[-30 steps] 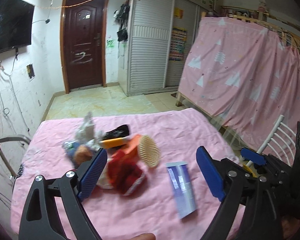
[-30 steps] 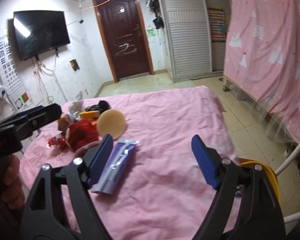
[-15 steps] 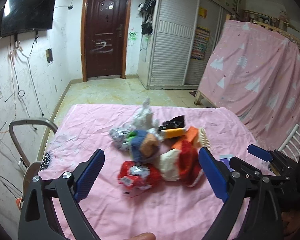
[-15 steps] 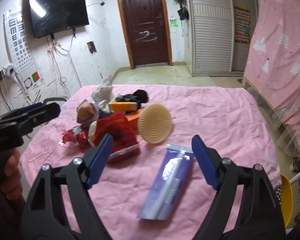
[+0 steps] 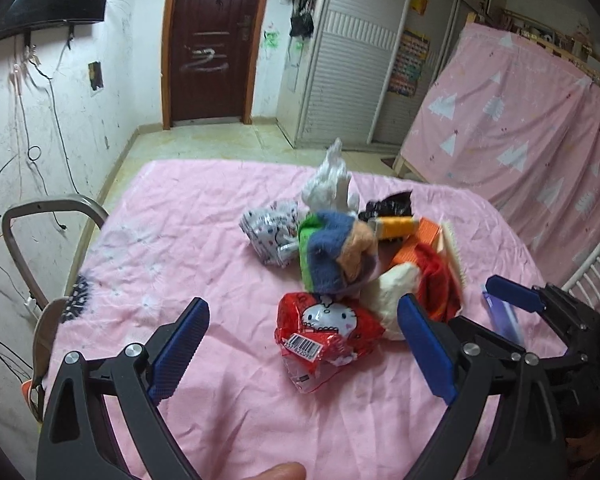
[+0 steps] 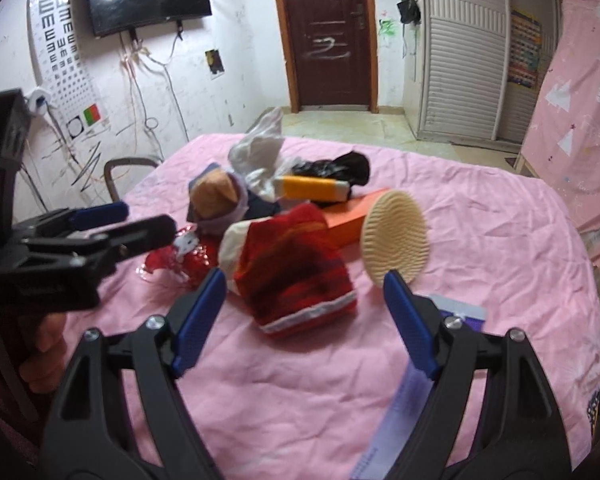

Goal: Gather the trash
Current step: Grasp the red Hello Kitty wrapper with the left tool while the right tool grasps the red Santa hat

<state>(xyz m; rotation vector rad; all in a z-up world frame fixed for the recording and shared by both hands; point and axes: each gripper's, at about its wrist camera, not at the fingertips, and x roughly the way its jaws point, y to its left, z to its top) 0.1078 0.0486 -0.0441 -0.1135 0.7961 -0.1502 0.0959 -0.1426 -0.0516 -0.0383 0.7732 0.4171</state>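
Note:
A pile of items lies on a pink-covered table [image 5: 188,208]. A red Hello Kitty snack wrapper [image 5: 326,330] lies at the near edge of the pile, just ahead of my open, empty left gripper [image 5: 304,344]. Behind it are a crumpled patterned wrapper [image 5: 270,236], a white plastic bag [image 5: 330,184] and a black bag [image 5: 392,204]. My right gripper [image 6: 302,316] is open and empty, with a red knit hat [image 6: 292,264] just ahead of it. A purple box [image 6: 404,400] lies under its right finger. The left gripper also shows in the right wrist view [image 6: 100,224].
A blue-green plush toy [image 5: 332,252], an orange box [image 6: 348,216], a yellow tube [image 6: 312,188] and a round beige brush [image 6: 396,236] sit in the pile. A chair back [image 5: 40,216] stands at the table's left edge. A pink curtain [image 5: 520,128] hangs on the right.
Both grippers have swung left and closer to the pile. The red wrapper now sits just ahead of the left fingers, and the red hat ahead of the right ones. Both stay open.

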